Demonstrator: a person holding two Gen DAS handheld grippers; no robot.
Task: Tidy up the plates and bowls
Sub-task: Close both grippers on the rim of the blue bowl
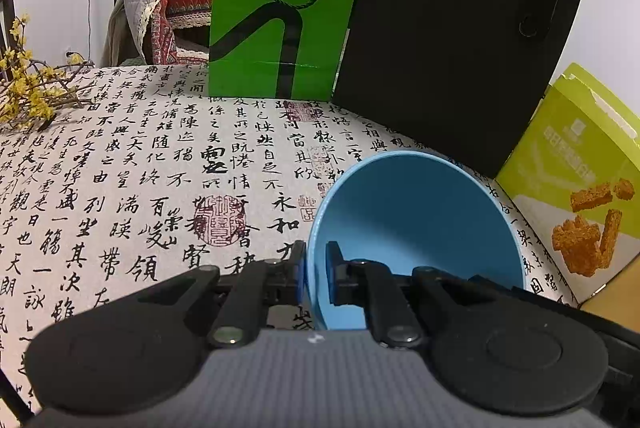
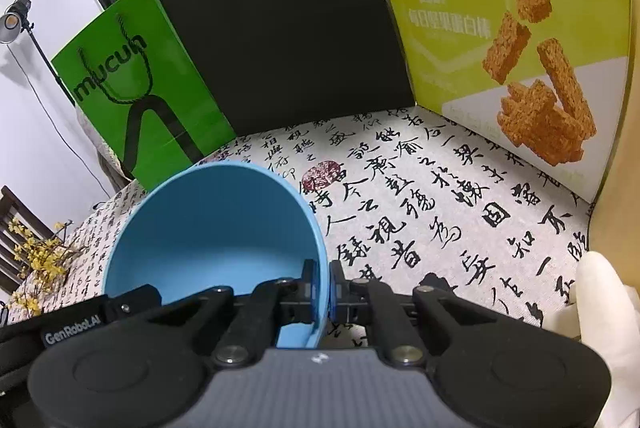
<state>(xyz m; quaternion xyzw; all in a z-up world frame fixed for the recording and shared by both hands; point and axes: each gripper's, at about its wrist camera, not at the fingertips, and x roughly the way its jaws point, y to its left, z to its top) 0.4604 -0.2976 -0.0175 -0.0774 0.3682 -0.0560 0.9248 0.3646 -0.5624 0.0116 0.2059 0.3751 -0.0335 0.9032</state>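
A light blue bowl (image 1: 416, 220) stands on the calligraphy tablecloth (image 1: 140, 167), held from both sides. My left gripper (image 1: 314, 272) is shut on the bowl's left rim, one pad outside the wall and one inside. In the right wrist view the same blue bowl (image 2: 212, 228) shows at lower left, and my right gripper (image 2: 323, 282) is shut on its right rim, one finger inside, one outside. The left gripper's body (image 2: 80, 320) shows at the bowl's far side. The bowl is empty inside.
Behind the bowl stand a green paper bag (image 1: 280, 3), a black bag (image 1: 460, 27) and a lime snack box (image 1: 576, 187). Yellow flowering twigs (image 1: 28, 91) lie at the table's left. A white-gloved hand (image 2: 600, 300) shows at the right edge.
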